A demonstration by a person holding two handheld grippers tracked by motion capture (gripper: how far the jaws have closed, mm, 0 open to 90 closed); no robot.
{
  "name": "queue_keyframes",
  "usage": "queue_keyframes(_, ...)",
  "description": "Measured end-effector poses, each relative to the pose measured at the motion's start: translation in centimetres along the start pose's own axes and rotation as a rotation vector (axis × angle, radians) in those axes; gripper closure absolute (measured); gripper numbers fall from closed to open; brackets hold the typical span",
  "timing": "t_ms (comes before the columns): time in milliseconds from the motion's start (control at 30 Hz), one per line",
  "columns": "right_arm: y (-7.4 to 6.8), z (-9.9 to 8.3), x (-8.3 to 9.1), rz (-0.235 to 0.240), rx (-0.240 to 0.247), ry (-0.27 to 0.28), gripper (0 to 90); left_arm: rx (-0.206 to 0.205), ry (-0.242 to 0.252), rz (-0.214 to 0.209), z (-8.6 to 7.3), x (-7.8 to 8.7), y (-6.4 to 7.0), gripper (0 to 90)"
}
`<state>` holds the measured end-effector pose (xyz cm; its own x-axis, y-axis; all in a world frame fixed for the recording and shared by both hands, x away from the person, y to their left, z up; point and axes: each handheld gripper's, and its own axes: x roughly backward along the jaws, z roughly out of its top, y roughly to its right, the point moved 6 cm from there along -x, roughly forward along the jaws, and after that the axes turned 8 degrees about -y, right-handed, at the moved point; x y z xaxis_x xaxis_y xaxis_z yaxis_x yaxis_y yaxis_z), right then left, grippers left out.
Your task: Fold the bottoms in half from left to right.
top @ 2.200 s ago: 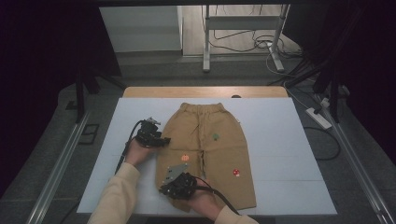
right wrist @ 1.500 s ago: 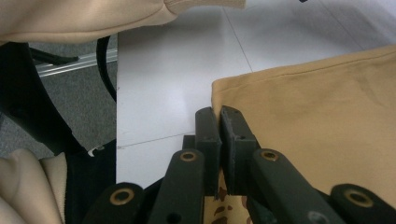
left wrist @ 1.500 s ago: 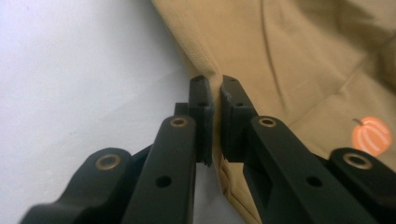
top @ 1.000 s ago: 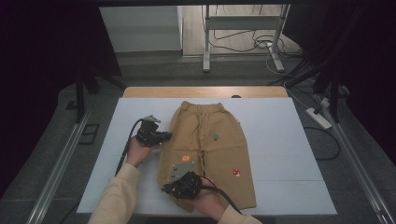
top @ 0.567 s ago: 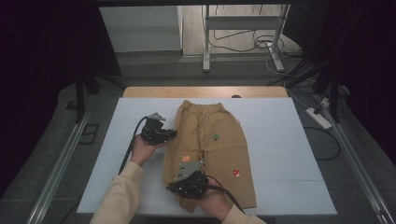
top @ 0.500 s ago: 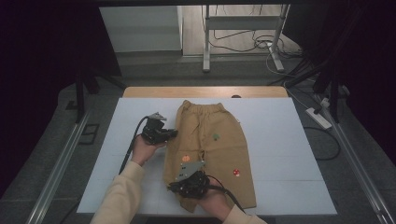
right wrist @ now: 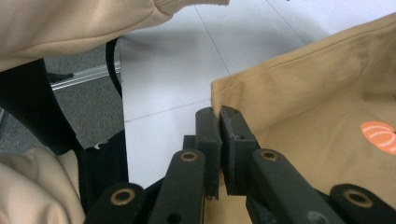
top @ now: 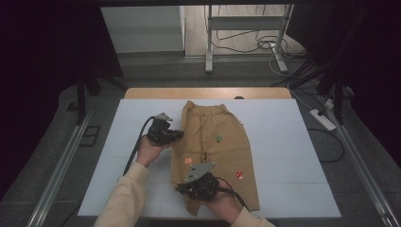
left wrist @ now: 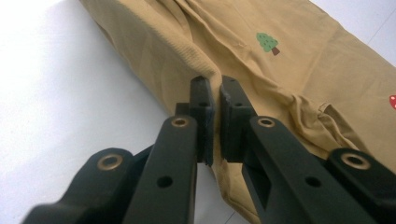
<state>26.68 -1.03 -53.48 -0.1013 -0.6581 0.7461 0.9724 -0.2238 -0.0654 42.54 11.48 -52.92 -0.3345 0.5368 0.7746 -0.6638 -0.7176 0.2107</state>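
Tan trousers [top: 215, 146]: spread on white tabletop [top: 293, 156], hems toward near edge; near-left hem corner hidden beneath right hand-held gripper [top: 182, 189], clamped on that corner. Left hand-held gripper [top: 177, 135]: pinching left side seam mid-length, jaws closed on fabric, forearm angled from near edge.

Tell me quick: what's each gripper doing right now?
Left gripper: shut on the trousers, pinching their side edge.
Right gripper: shut on the trousers' hem corner.

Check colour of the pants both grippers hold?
Tan pants with small tree, mushroom and orange prints; clearest in the high view.
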Motion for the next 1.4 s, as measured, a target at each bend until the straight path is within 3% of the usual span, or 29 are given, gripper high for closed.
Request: queue_keyframes(1400, 1.5, -3.7, 3.7, -0.052, -0.064, 0.007, 86.5, -0.043, 0.018, -0.03, 2.4, -0.8, 2.7, 84.8)
